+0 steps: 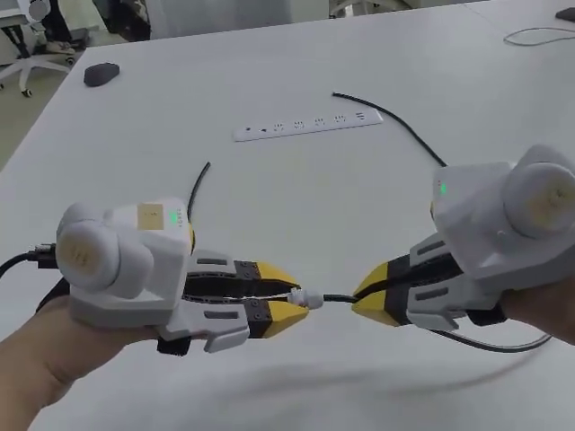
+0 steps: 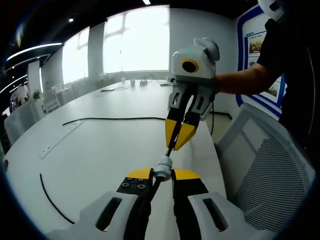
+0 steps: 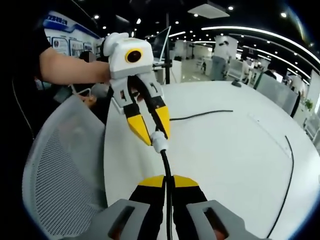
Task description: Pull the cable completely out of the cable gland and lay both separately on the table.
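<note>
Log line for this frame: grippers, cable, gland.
left gripper shut on cable gland | right gripper shut on cable | cable enters gland | held above table | not separated

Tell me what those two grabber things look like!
Both have chunky white bodies. The left gripper and right gripper each have black tongs with yellow tips and a little green light. The left one has a yellowish sticker on top and a black cord at its back. The person wears a dark short sleeve.
</note>
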The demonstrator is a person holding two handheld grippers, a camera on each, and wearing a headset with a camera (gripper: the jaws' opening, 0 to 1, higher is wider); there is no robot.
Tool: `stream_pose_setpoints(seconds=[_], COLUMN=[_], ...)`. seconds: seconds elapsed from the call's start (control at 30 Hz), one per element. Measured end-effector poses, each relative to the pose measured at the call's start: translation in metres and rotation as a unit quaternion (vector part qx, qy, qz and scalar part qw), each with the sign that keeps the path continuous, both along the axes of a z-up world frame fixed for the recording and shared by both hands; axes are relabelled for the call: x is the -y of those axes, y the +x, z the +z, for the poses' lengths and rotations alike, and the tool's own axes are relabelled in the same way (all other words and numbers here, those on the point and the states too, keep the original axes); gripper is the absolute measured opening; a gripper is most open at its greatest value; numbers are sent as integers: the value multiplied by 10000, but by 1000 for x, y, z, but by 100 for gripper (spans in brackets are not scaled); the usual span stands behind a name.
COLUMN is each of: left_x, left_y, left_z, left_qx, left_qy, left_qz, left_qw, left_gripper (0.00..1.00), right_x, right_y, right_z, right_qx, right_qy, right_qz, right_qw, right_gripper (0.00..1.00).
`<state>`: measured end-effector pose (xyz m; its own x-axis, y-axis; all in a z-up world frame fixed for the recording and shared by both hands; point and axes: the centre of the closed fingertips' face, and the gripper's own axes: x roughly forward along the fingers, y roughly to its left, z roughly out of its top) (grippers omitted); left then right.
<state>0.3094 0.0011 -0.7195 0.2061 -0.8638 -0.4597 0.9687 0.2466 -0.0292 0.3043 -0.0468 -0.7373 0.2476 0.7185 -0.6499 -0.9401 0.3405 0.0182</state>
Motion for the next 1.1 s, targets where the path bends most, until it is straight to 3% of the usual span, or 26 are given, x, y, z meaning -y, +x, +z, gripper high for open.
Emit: stream_pose_setpoints(seconds=[0.07,0.17,0.47,0.5,0.57,0.8,0.87,0.9,0.97,1.1], left_x=[-3,-7,-18,-21,-23,-27,-28,-29,-31,-33], left_y=[2,5,9,11,12,13,13,13,13,13], left_z=[1,4,8,9,12,12,11,11,9,9], left_qx=[8,-89,34,27,49,46,28,47,6,-7], left_qy=[4,-39,-19,-37,-79,-86,-91,-60,-58,-37], left_qz=[48,202,300,343,398,449,451,450,482,503], left_qw=[10000,9997,9995,9994,9992,9989,9989,9990,9988,9987], left_gripper=[15,15,15,15,15,15,15,15,15,15], right_x=[11,25,74,80,93,130,134,142,151,157], right_y=[2,5,16,15,20,23,22,21,22,21], right_z=[-1,0,-9,-11,-15,-38,-42,-48,-56,-62], right_qx=[29,-120,-79,-201,-151,-315,-274,-414,-318,-390], right_qy=[-50,52,-216,-213,-254,-547,-531,-611,-817,-830], right_qz=[-122,-444,-1068,-1151,-1373,-1796,-1725,-1917,-1870,-1950], right_qw=[9999,9989,9940,9929,9901,9817,9832,9787,9784,9765], right_gripper=[0,0,0,0,0,0,0,0,0,0])
